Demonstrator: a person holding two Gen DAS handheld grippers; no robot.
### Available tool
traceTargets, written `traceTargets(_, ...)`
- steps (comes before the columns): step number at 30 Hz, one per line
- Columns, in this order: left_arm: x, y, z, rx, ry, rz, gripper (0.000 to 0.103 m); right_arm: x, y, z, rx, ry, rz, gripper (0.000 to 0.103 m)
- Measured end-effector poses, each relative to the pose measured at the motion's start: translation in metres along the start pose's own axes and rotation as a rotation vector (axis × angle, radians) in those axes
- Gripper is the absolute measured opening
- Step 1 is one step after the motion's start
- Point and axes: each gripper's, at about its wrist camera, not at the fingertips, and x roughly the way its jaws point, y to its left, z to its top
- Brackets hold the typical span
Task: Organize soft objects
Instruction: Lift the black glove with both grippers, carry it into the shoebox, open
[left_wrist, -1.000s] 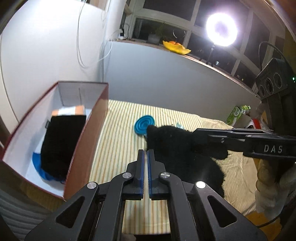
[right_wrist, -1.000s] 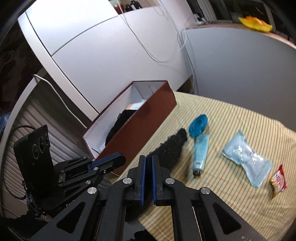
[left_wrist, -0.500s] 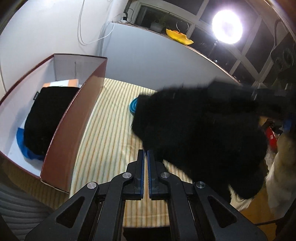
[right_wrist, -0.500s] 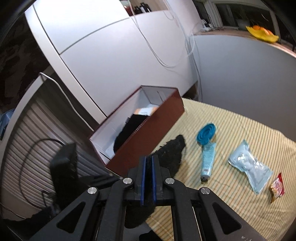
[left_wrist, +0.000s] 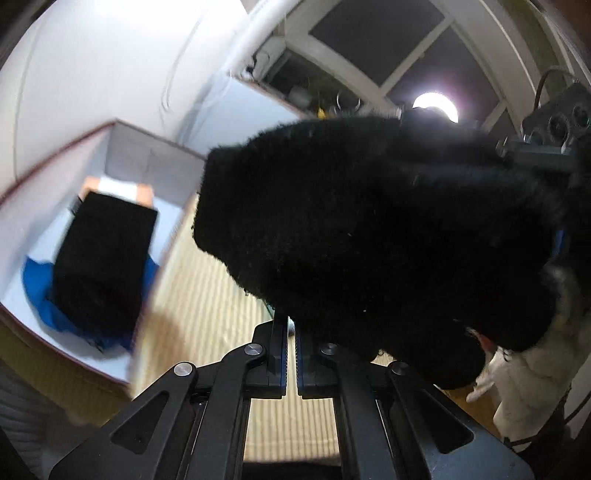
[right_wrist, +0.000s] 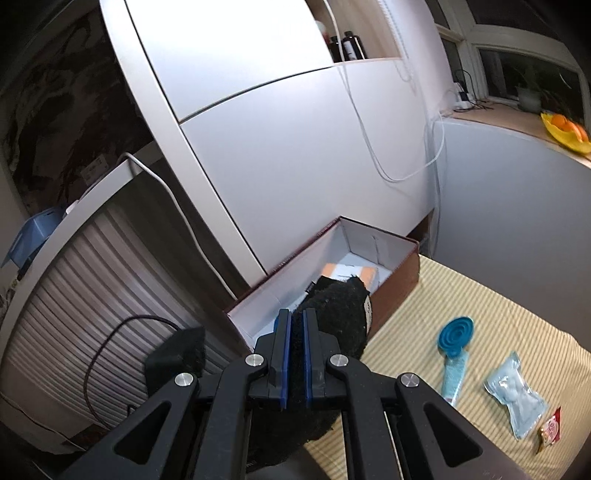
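Fuzzy black cloth is pinched in the right gripper, hanging in the air near the open box. Left gripper is closed, holding nothing.

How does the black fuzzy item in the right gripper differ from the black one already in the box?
The fuzzy black item hangs in the air, clamped by the right gripper; the black item in the box lies flat. The held one looks shaggy and bunched, the boxed one smooth and rectangular. The boxed one rests on something blue; the held one touches nothing else. Both are black and soft-looking.
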Motion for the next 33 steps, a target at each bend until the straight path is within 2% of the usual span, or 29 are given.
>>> traceTargets(9, -0.034, 0.030, 0.037, 0.005, -0.093, 0.084, 0.001, 0.030, 0.029, 0.032, -0.025, -0.011, 0.036, 0.006)
traceTargets(13, -0.051, 0.051, 0.056, 0.016, -0.125, 0.150, 0.001, 0.056, 0.034, 0.045, -0.022, -0.003, 0.042, 0.006)
traceTargets(17, -0.047, 0.072, 0.079, 0.032, -0.122, 0.263, 0.001, 0.086, 0.026, 0.055, -0.017, 0.004, 0.018, 0.006)
traceTargets(21, -0.025, 0.102, 0.093, 0.021, -0.058, 0.437, 0.001, 0.126, 0.004, 0.060, 0.017, 0.064, -0.006, 0.007)
traceTargets(24, -0.016, 0.109, 0.086, 0.053, -0.034, 0.514, 0.002, 0.150, -0.015, 0.057, 0.054, 0.120, -0.060, 0.012)
traceTargets(25, -0.017, 0.111, 0.084, 0.064, -0.031, 0.526, 0.002, 0.156, -0.021, 0.054, 0.057, 0.143, -0.065, 0.024)
traceTargets(26, -0.020, 0.110, 0.079, 0.068, -0.026, 0.531, 0.005, 0.158, -0.024, 0.052, 0.056, 0.153, -0.070, 0.044)
traceTargets(28, -0.020, 0.109, 0.074, 0.069, -0.023, 0.537, 0.014, 0.156, -0.027, 0.047, 0.048, 0.146, -0.106, 0.058)
traceTargets(29, -0.023, 0.108, 0.072, 0.069, -0.027, 0.536, 0.018, 0.151, -0.029, 0.044, 0.046, 0.133, -0.118, 0.058)
traceTargets(33, -0.030, 0.100, 0.069, 0.070, -0.037, 0.509, 0.018, 0.123, -0.037, 0.033, 0.076, 0.114, -0.114, 0.059)
